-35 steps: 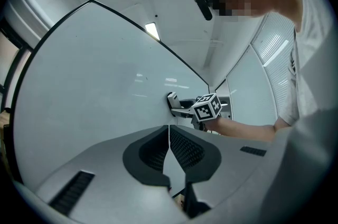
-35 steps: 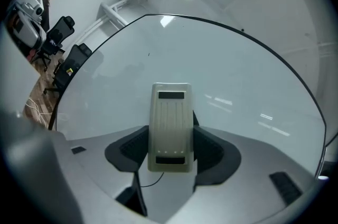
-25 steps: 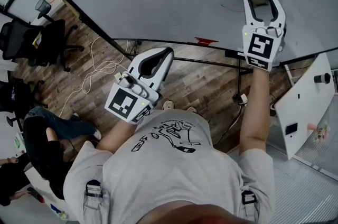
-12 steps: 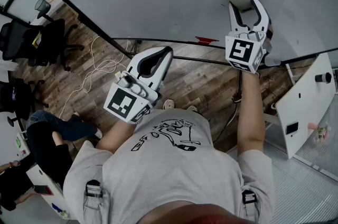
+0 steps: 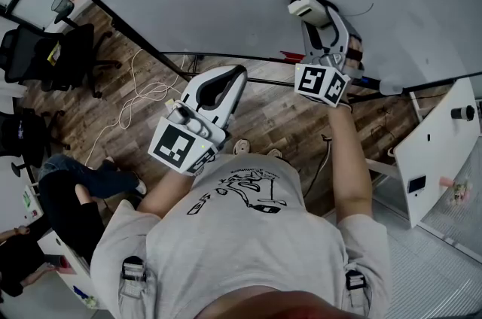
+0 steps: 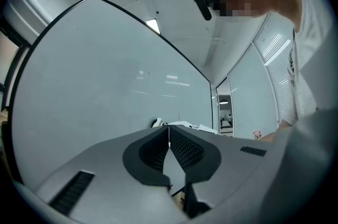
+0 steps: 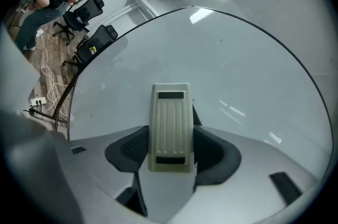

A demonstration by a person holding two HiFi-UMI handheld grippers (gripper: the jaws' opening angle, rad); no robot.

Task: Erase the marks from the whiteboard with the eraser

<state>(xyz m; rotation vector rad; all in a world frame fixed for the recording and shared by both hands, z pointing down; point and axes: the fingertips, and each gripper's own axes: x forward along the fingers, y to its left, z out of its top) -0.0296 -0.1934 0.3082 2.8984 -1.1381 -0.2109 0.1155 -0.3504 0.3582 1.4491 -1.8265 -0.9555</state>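
1. Right gripper view first: the right hand-held gripper [image 7: 170, 136] is clamped on the eraser [image 7: 170, 109], a pale ribbed block that sticks out past the jaws toward the whiteboard [image 7: 227, 59]
2. Head view puts the eraser low on the board, a bit above its black bottom edge, and it looks pressed against the surface, though I can't fully confirm contact
3. There's a thin dark mark [image 5: 364, 10] on the board just right of the eraser
4. The left hand-held gripper [image 5: 236, 75] has its jaws together with nothing between them; it's held lower, near the person's chest, well apart from the eraser
5. Off to the left there are black office chairs [image 5: 71, 47] and a pale cable [image 5: 143, 95] looped on the wood floor [image 5: 279, 114]
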